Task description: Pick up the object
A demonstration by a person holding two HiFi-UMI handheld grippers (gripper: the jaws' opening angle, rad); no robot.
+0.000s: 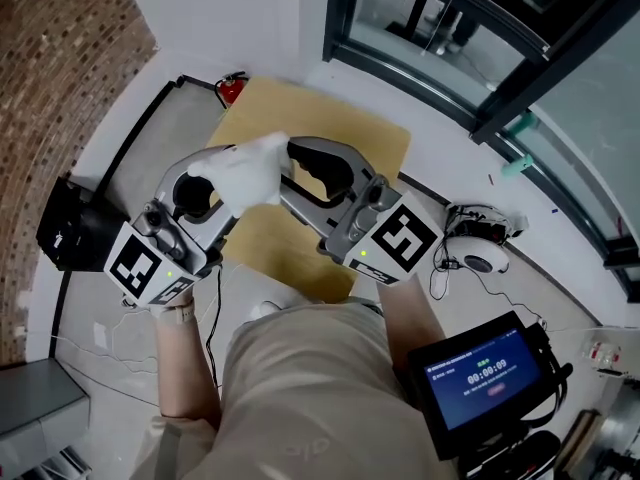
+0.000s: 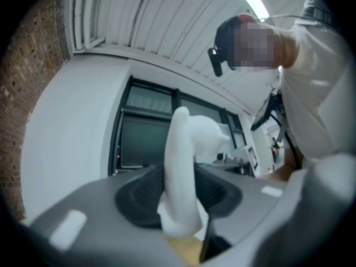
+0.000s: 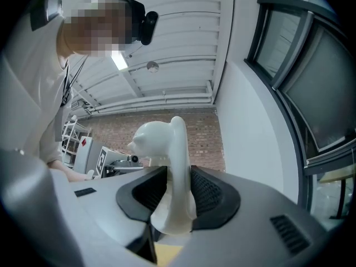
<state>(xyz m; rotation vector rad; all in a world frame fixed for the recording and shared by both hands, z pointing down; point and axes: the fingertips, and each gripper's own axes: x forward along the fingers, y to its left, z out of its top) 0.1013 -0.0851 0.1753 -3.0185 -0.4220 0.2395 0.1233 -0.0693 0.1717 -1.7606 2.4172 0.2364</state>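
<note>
Tan board (image 1: 340, 128) beneath figurine (image 1: 245, 173), screen (image 1: 485, 376) nearby

Left gripper (image 2: 179, 196): grey moulded shell, black ribbed jaw pads, small white rectangular label on one side.
Right gripper (image 3: 177, 193): the same grey shell and black ribbed pads, with a slotted vent near one edge.
Left cube (image 1: 148, 268): white faces, black square pattern, tiny green light.
Right cube (image 1: 398, 238): likewise marked and lit.
Cable (image 1: 212, 318): thin, black.
Shirt (image 1: 310, 388): pale beige.
Head camera (image 3: 142, 18): black, boxy.
</note>
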